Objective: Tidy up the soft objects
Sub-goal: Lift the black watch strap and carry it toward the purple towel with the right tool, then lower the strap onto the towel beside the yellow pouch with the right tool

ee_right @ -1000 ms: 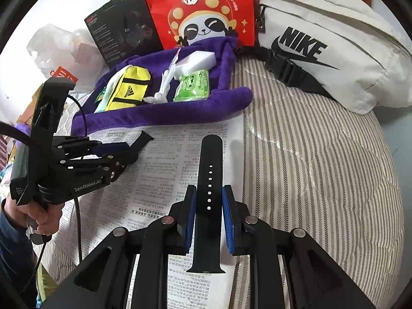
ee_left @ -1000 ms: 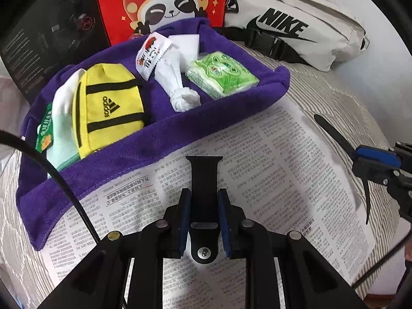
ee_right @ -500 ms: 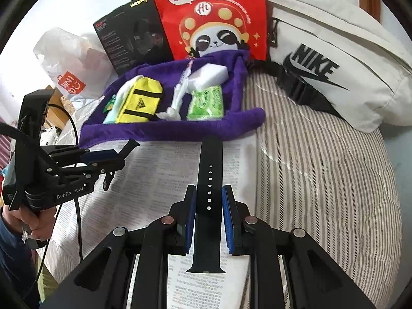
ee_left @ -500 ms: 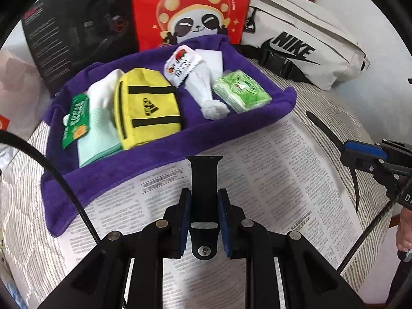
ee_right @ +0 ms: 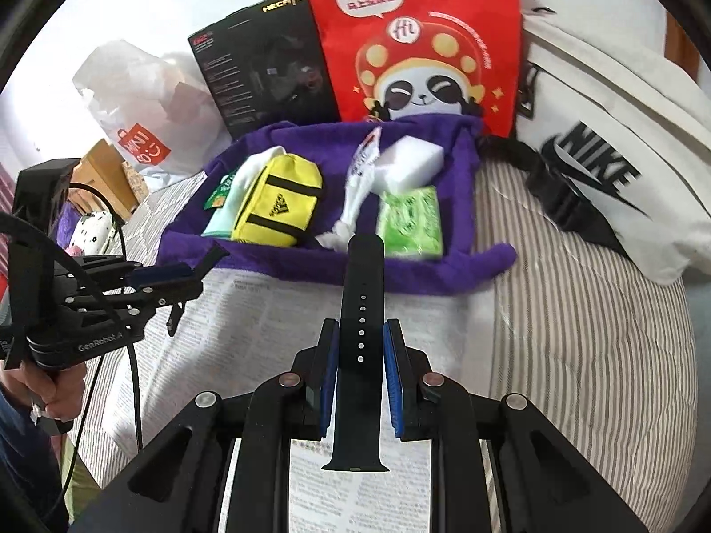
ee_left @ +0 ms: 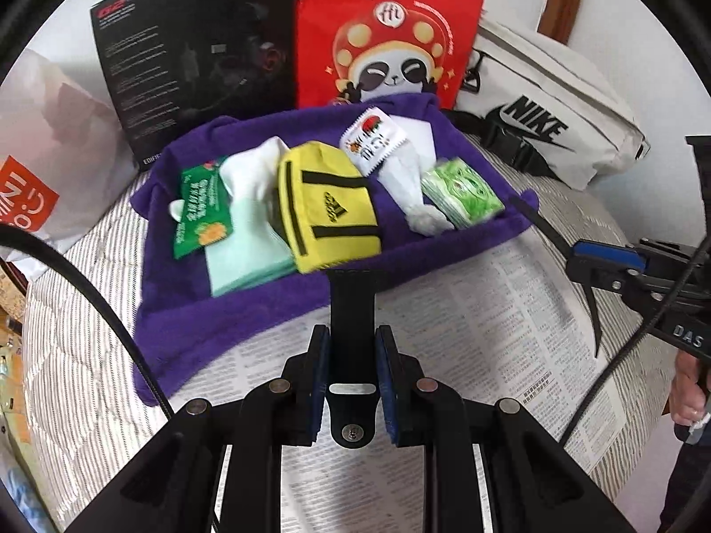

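Note:
My left gripper [ee_left: 352,346] is shut on a short black watch strap piece [ee_left: 352,306] with a buckle end, held above the newspaper [ee_left: 466,311]. My right gripper [ee_right: 361,351] is shut on a long black watch strap [ee_right: 361,311] with holes. Both point at the purple towel [ee_left: 231,311], which holds a yellow Adidas pouch [ee_left: 326,208], white socks [ee_left: 253,177], a green tissue pack [ee_left: 462,197], a knotted white bag [ee_left: 409,177] and a white sponge [ee_right: 411,162]. The right gripper shows in the left wrist view [ee_left: 600,262]; the left gripper shows in the right wrist view [ee_right: 177,275].
A red panda bag [ee_left: 391,31], a black box [ee_left: 200,53] and a white Nike bag [ee_left: 555,120] stand behind the towel. A white plastic bag [ee_left: 49,151] lies at the left. The striped bedding [ee_right: 577,333] drops off at the right.
Both grippers have lifted and drawn back from the towel with their straps still held, so more of the bags behind it shows. The objects on the towel have not moved.

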